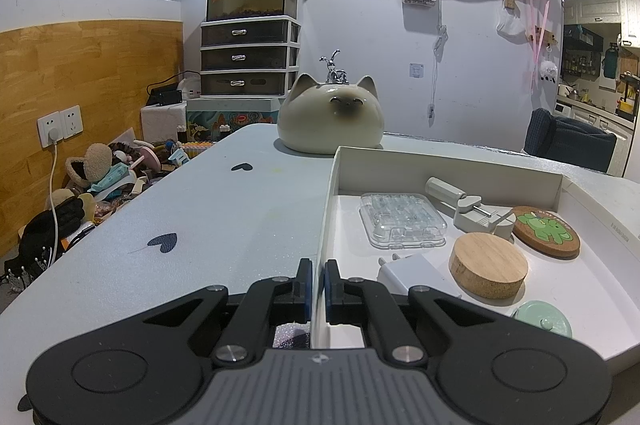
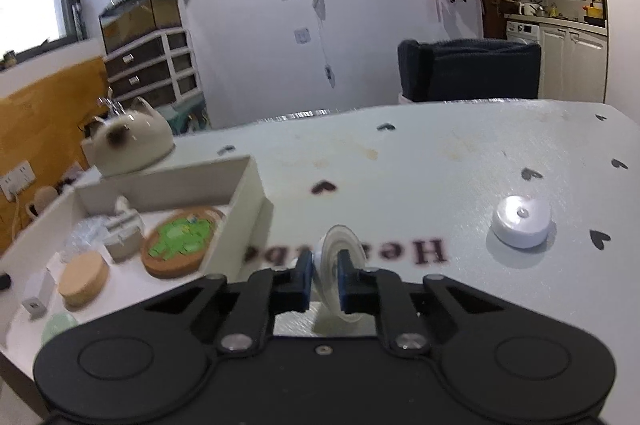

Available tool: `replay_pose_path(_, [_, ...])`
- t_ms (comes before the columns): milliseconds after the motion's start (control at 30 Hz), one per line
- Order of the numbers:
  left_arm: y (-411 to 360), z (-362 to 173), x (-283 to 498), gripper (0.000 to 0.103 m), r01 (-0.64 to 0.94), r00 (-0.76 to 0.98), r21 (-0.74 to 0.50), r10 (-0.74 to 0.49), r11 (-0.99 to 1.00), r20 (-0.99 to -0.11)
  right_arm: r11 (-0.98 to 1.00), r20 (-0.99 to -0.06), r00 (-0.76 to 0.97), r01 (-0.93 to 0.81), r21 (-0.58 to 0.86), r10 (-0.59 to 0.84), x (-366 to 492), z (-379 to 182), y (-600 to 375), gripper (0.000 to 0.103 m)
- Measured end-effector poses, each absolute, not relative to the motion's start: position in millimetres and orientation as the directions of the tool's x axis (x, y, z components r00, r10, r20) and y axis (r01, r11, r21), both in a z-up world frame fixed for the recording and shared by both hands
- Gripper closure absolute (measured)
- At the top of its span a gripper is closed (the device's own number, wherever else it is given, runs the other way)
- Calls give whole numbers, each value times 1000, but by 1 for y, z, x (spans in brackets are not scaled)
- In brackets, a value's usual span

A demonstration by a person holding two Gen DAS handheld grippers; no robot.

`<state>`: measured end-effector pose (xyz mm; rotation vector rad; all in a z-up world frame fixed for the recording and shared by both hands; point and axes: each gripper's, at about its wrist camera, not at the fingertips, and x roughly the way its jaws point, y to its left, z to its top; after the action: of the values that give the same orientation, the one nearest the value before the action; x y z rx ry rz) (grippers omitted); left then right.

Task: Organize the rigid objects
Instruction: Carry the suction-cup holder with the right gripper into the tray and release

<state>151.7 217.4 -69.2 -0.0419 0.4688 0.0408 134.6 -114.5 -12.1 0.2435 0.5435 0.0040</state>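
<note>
A white tray holds a clear plastic case, a grey tool, a cork coaster with a green picture, a wooden disc, a white charger and a mint lid. My left gripper is shut on the tray's left wall. My right gripper is shut on a clear suction-cup disc, held above the table just right of the tray. A white round puck lies on the table at the right.
A ceramic cat-shaped pot stands on the table behind the tray. The table has black heart marks and printed lettering. A dark chair is at the far edge. Clutter lies on the floor at the left.
</note>
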Motion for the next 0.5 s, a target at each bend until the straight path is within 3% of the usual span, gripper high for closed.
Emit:
replay_pose_path(233, [216,-69,152,98,-49,891,-31,30,998,-452,956,-427,882,-83,280,202,129,18,-92,90])
replay_pose_path(367, [217,-69,152,98,-48,891,-32,29,998,-453,961,-442,862,-159,227,248,138,22,-63,90])
replay_pose_path(500, [219,-70,151,98,-48,891,-35,26,998,-454,925,-467,806,-255,280,364,152,19,-40,90])
